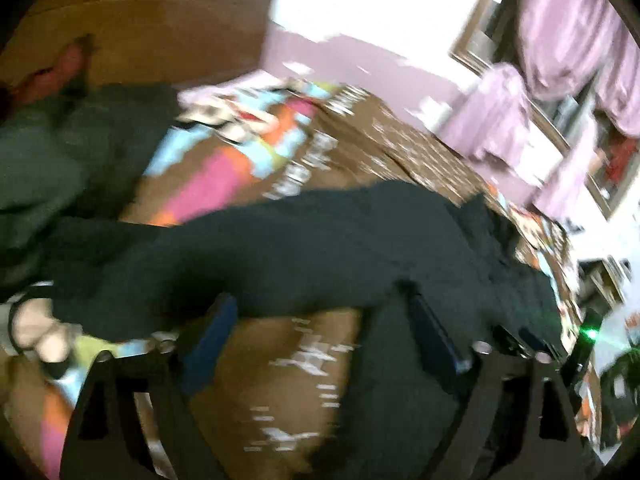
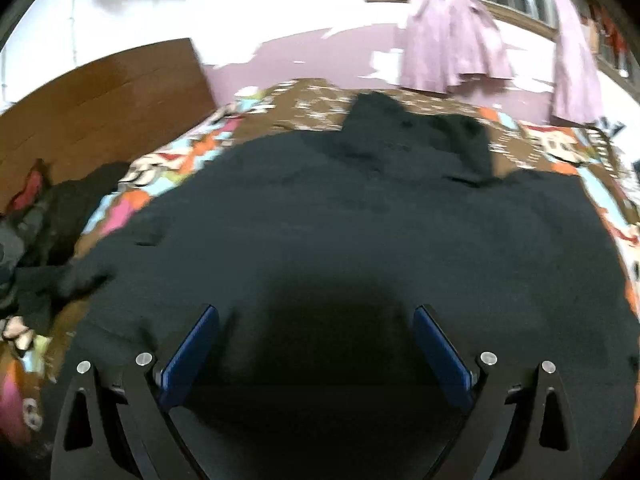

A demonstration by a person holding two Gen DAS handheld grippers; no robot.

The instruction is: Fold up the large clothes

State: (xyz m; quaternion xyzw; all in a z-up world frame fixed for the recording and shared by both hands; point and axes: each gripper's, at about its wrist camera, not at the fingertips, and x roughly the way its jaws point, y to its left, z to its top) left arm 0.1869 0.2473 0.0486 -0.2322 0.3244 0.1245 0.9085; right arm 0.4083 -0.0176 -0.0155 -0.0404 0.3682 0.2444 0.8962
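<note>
The left gripper (image 1: 320, 332) stands wide apart with nothing between its pads, tilted above a stretched arm of the dark garment (image 1: 320, 240) on the patterned bedspread (image 1: 240, 168). The right gripper (image 2: 316, 344) likewise gapes empty over the garment's spread body, which lies flat, seemingly ready for folding.

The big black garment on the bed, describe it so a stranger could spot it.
On the bed's brown patterned bedspread, below the lilac curtains, the big black fleecy garment lies spread flat. The dark clothes pile by the wooden headboard is crumpled instead.
</note>
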